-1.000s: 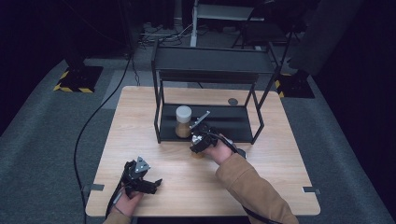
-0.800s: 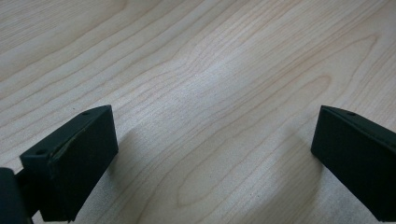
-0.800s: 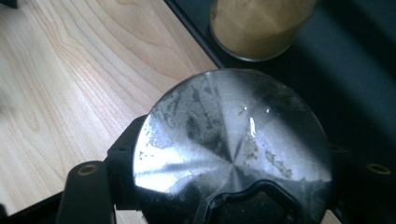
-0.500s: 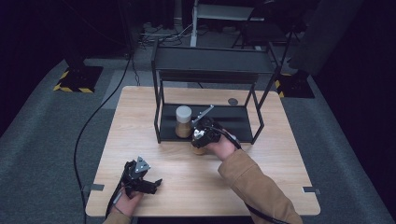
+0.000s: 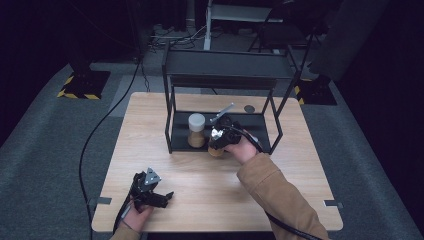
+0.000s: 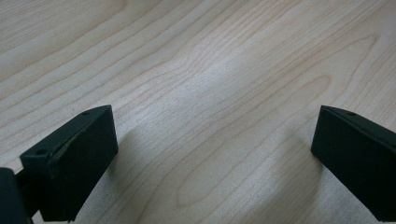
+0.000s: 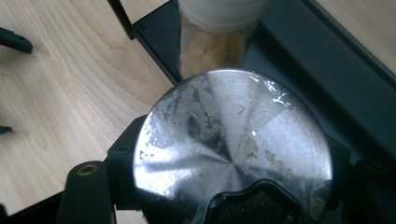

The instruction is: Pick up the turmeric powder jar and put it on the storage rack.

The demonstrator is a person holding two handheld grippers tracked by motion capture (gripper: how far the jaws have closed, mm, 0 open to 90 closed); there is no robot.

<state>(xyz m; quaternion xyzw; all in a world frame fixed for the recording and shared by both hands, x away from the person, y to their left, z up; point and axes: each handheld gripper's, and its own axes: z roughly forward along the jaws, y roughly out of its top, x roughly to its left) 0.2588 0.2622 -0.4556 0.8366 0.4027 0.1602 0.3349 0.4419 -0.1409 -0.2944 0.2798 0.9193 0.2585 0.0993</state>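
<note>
Fingers of the right gripper are pinched tight on a jar with a shiny metal lid, holding it upright right at the front edge of the black wire rack, so the jar hangs pretty much over the rack's front rail, about where worktop meets shelf. In the right gripper view the lid sits square between the jaws, with some brownish powder visible through a shaker opening at the bottom. The relation that matters is what lies straight ahead: a second jar with a white lid already stands on the rack's lower shelf, just beyond and a bit to the left of the held one in the high view. They're close but I can't tell if they touch. My guess is the held jar goes in beside it, and the free room is to the right, so it wants to slide in that way without bumping its neighbour or clipping the rail. Left gripper is way off near the front of the wooden worktop, jaws spread wide over bare wood, holding nothing, so the right hand is clearly the nearer one.
</note>
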